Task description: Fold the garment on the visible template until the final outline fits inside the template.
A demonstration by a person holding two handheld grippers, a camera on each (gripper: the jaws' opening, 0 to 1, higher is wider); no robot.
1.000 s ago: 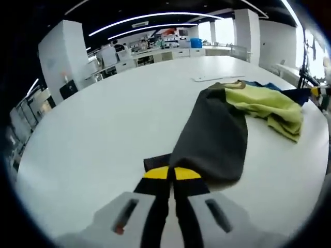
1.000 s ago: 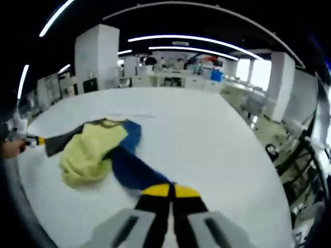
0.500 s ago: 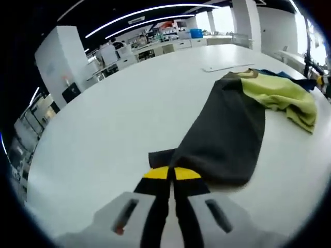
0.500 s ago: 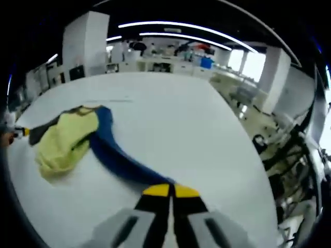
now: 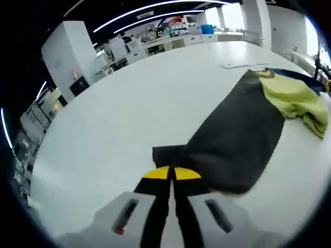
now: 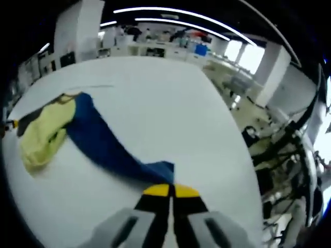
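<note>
While it lies stretched across the white surface point(image 5: 114, 119), the garment point(image 5: 243, 134) shows three colours: a dark grey sleeve point(image 5: 227, 150), a yellow-green body point(image 5: 297, 98) bunched in the middle, and a blue sleeve point(image 6: 103, 147). The grey sleeve runs from the yellow-green body out to the left claw point(image 5: 171, 174), whose yellow-tipped jaws are pressed together on the sleeve's cuff. In the right gripper view the blue sleeve runs from the body point(image 6: 44, 129) out to the right claw point(image 6: 171, 190), whose jaws are likewise closed on the sleeve end. Both sleeves are pulled out away from the body in opposite directions. Just beyond the garment's collar, a thin flat pale sheet point(image 5: 240, 65) lies on the surface. Past the far edge of the surface stand white cabinets point(image 5: 67, 51) and cluttered benches point(image 6: 170, 49) under long ceiling lights point(image 6: 170, 13).
</note>
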